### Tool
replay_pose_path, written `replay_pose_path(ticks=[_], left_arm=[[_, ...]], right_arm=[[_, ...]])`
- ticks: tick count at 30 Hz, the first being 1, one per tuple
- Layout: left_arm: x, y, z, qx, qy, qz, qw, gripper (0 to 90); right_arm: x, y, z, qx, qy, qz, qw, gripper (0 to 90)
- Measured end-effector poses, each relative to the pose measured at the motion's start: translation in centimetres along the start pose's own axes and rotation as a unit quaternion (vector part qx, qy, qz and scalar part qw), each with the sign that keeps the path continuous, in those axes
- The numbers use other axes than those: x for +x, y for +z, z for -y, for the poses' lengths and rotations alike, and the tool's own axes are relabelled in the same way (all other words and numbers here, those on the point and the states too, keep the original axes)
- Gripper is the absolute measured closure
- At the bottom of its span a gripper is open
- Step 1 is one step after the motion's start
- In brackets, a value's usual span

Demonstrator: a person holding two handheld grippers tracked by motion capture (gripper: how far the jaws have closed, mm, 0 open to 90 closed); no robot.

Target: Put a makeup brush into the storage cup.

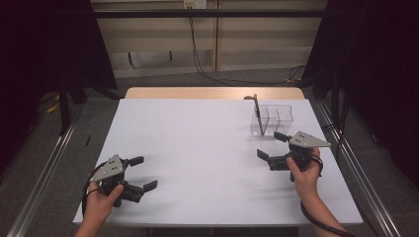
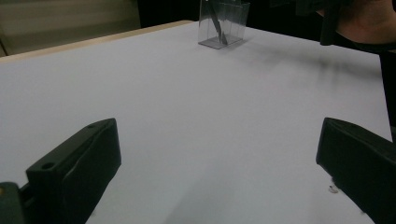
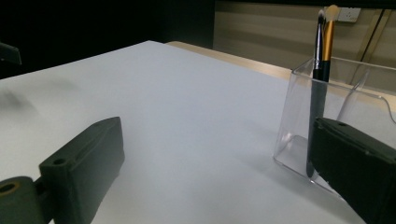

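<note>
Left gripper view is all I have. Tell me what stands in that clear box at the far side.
Observer: A brush, dark handle down, gold band near the top, leaning in the clear box.
Operator: Say which compartment.
Observer: The high view shows three in a row; the brush is in the left end one.
Operator: Report the right gripper.
Observer: The right gripper is just on the near side of the box, jaws open, nothing between them.

On the table (image 1: 197, 148), the holder (image 1: 276, 118) is sitting far right, with the brush (image 1: 257, 114) standing in its left compartment. The right gripper (image 1: 272, 146) is hovering just near of the holder. The left gripper (image 1: 143, 173) is waiting well apart, at the near left corner.
</note>
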State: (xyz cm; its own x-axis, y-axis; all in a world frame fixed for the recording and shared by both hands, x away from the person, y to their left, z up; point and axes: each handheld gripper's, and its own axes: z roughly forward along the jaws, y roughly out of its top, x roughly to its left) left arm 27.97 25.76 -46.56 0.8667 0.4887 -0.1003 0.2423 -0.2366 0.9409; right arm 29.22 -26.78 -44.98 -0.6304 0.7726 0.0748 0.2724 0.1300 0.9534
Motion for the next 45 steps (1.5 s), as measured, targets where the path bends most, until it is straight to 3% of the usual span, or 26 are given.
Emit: replay_pose_path(ticks=[14, 29, 35, 45], left_arm=[[-0.1, 0.3, 0.0, 0.003, 0.001, 0.004, 1.0, 0.0], [0.1, 0.7, -0.1, 0.005, 0.003, 0.007, 1.0, 0.0], [0.0, 0.6, 0.0, 0.008, 0.002, 0.007, 0.9999, 0.0], [0.0, 0.5, -0.1, 0.007, 0.004, 0.005, 1.0, 0.0]], right_arm=[[-0.3, -1.7, 1.0, 0.003, 0.009, 0.0, 1.0, 3.5], [-0.2, -3.3, 1.8, 0.024, -0.007, 0.003, 0.9997, 3.5], [-0.3, -4.0, 2.0, 0.022, 0.001, 0.006, 0.9997, 3.5], [-0.4, -4.9, 2.4, 0.03, -0.004, 0.009, 0.9995, 3.5]])
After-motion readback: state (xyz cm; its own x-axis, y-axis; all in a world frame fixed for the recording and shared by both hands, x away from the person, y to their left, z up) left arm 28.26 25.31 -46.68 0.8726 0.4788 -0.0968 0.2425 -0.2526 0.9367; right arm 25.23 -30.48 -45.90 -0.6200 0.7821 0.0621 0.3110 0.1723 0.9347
